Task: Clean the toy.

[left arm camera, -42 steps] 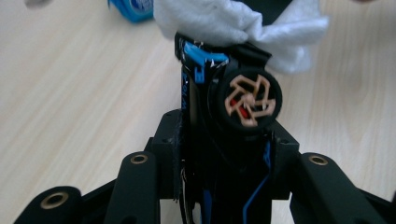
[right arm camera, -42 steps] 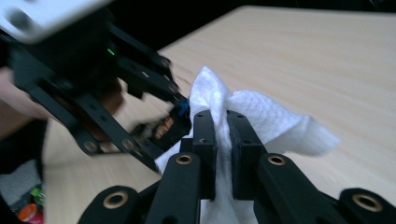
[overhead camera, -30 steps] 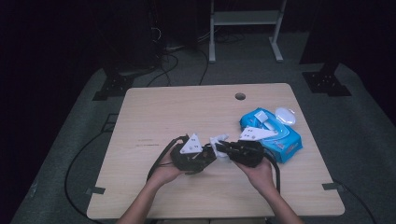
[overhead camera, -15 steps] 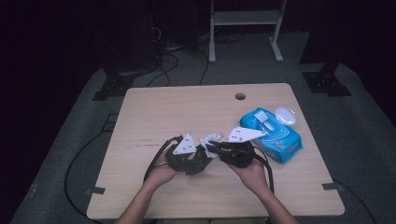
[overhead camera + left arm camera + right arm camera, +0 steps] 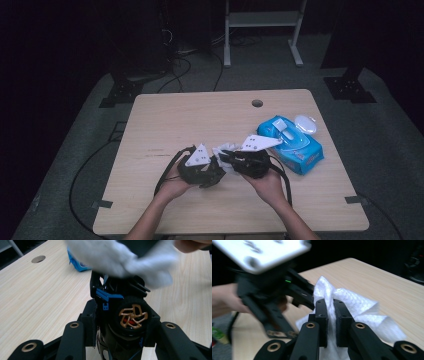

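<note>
Right now I'm mid-handover with a single white wipe (image 5: 223,154), which hangs crumpled just above the table (image 5: 200,115) between my two tools, near the front edge. My right gripper (image 5: 330,307) has its jaws pressed almost together on a fold of that wipe (image 5: 352,307); in the right gripper view the cloth bunches up on either side of the black pads and spills out behind them. My left gripper (image 5: 212,167) faces it head-on, and in the left gripper view its own arms sit spread wide at the bottom, nothing between them, with the wipe (image 5: 120,258) draped over the other tool just ahead. So I judge the step as bringing the free edge to the left side so I can stretch or fold it. Next I'd need to ease the left jaws onto a loose corner, not onto the other tool's fingers, and close gently, since the cloth is limp and could slip. Counting up: one wipe out, one blue packet (image 5: 292,144) of wipes lying to the right with its white lid (image 5: 305,123) flipped open, two grippers, one table.
</note>
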The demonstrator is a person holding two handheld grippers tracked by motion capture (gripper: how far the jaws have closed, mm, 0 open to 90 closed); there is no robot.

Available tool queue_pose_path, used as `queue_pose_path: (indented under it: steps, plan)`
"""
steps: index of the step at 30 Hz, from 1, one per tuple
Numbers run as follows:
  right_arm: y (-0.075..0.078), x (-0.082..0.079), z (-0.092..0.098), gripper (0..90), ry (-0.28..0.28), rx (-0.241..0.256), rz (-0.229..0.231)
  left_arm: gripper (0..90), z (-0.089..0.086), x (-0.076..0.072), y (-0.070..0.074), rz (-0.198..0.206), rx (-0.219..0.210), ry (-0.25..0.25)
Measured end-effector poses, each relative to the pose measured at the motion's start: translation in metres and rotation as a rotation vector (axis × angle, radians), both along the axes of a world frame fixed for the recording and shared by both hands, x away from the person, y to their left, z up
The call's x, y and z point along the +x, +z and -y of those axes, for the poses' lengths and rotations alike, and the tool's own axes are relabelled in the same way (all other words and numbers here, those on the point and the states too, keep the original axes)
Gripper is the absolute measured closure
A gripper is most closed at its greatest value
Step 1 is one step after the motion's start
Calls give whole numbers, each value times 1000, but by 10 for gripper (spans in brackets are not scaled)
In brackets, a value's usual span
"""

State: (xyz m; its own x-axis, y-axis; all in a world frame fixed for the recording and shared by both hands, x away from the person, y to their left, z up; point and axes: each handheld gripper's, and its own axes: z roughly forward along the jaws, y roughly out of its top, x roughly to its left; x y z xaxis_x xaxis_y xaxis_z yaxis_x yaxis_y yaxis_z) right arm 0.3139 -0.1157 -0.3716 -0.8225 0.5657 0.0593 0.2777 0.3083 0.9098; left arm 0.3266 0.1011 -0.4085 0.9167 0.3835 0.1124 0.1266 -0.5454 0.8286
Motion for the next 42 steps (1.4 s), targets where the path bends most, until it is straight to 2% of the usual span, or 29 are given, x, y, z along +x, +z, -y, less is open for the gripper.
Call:
queue_pose_path:
  steps: [3,5,7,9,11,14,15,17,20,23,26,28,31,32,35,38,40,42]
  plan:
    - [0,0,3,823,-18,-6,-9,574,2,0,0,1,-4,0]
    - [2,-5,-6,823,17,-9,6,573,3,0,0,1,-4,-5]
    - [4,-9,-15,822,30,-40,42,573,2,0,1,7,-1,-5]
    - [6,-8,-14,822,39,-27,22,573,1,0,1,6,-4,2]
    - [4,-3,-6,823,9,-34,31,573,0,0,0,4,-9,4]
    - [2,2,5,823,-27,-11,-5,573,1,1,0,6,-7,3]
    - [2,0,3,823,-22,-9,-7,573,2,1,0,6,-4,0]
    - [4,-5,-7,823,22,-1,0,573,4,0,0,9,-5,-5]
    - [6,-11,-20,822,65,-29,26,573,3,-1,0,11,-3,-5]
    - [5,-6,-11,823,19,-45,42,573,2,-1,0,5,-11,-1]
    - [2,-1,2,823,-21,-13,2,573,3,0,0,5,-9,-2]
    - [2,-4,-3,823,2,-6,2,573,4,0,0,8,-9,-7]
    - [5,-10,-14,822,24,-40,45,573,2,0,0,7,-12,-2]
    - [6,-9,-12,823,27,-34,39,573,1,0,0,4,-16,2]
    - [2,-1,2,823,-19,-17,17,573,-1,1,0,-3,-27,9]
    - [-9,7,17,823,-56,15,-46,573,-1,1,0,2,-23,6]
    - [-13,7,22,823,-54,43,-71,573,0,1,0,3,-24,4]
    - [-10,5,21,823,-39,59,-65,573,1,1,0,5,-27,3]
